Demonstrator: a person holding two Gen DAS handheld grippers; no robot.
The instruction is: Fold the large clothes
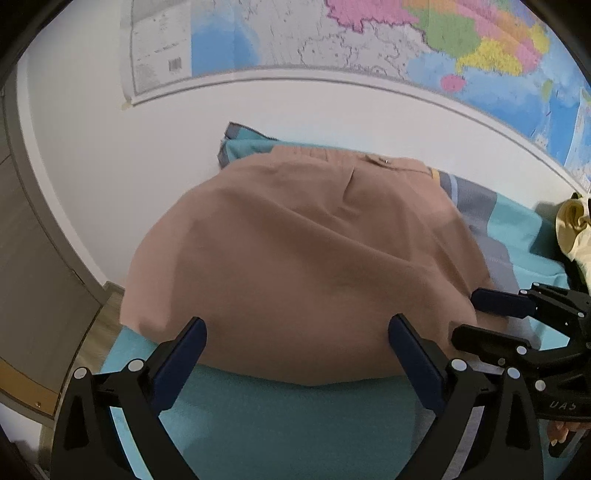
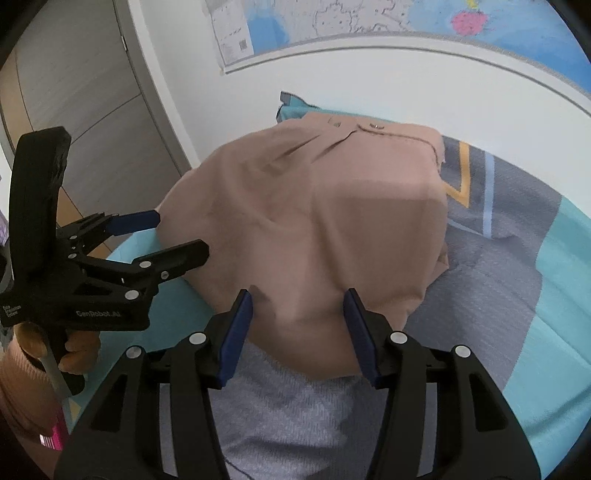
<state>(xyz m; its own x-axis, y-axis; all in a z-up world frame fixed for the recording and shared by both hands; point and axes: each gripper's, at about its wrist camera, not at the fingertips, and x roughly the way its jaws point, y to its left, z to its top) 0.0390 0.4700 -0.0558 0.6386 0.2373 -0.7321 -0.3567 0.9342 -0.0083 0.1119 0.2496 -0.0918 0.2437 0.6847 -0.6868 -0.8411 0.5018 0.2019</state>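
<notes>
A: Where did the tan trousers lie?

B: Folded into a block on the bed, on its teal and grey cover, waistband and button at the far end by the white wall under the map.

A: And the tools?

B: The left tool gaped wide at the near hem, holding nothing. The right tool stood wide too, empty, just right of it. A cream garment lay far right.
</notes>
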